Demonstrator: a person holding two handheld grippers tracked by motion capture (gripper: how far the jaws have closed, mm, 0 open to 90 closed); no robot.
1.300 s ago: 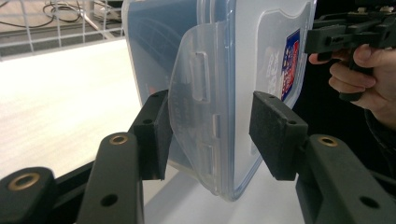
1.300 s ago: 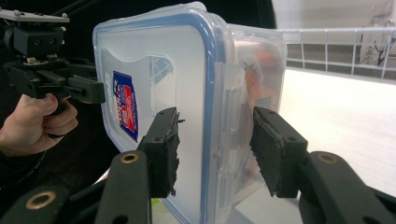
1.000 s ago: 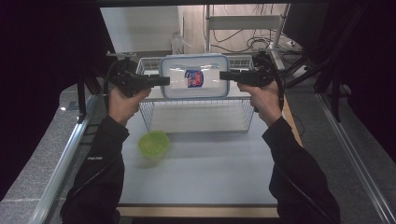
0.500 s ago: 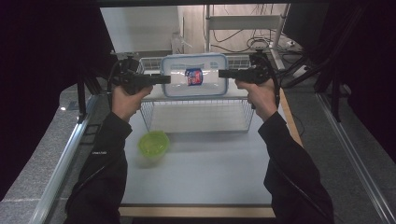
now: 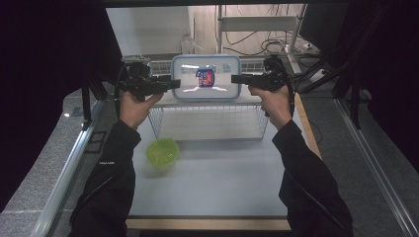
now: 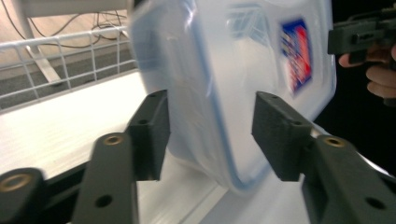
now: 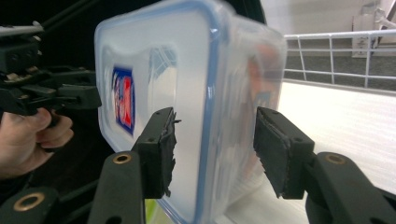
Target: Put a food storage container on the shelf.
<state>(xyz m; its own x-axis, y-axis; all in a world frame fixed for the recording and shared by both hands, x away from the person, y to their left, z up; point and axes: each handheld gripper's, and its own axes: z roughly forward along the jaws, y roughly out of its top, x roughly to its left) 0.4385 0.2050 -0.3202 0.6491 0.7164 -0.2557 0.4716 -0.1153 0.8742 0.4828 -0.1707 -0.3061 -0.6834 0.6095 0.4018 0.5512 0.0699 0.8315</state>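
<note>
High view: the container [image 5: 205, 79] hangs lid-up between the left gripper [image 5: 177, 83] and the right gripper [image 5: 234, 79], one at each short end, over the far side of the wire basket [image 5: 212, 106].
Bowl: the green bowl [image 5: 162, 150] lies below the left gripper, nearer the person.
Left gripper view: the jaws straddle the container's end; whether the pads press cannot be told.
Right gripper view: the jaws have just been opening with the container's end between them; contact cannot be told.
Step, judged: setting the container into the basket.
Method: lower level, ease both ends off together, then back each gripper straight outward.
</note>
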